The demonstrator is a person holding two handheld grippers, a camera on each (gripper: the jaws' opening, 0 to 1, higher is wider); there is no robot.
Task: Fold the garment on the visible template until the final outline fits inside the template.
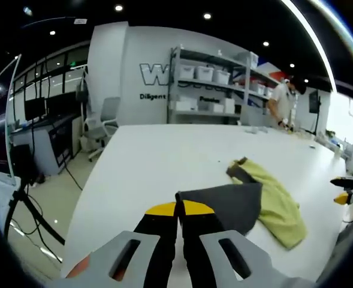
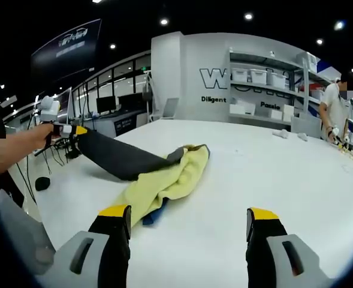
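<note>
One corner lifted: left claw [image 1: 177, 217] clamps garment [image 2: 158, 174] grey edge; right claw [image 2: 188, 223] agape over desk [image 2: 272, 174]; folding barely begun.

The left gripper [image 1: 177, 211] has its jaws closed on the grey part of the garment [image 1: 257, 201]. The yellow part lies on the white table [image 1: 158, 156]. A person [image 1: 282, 102] stands near shelves [image 1: 209, 87].
</note>
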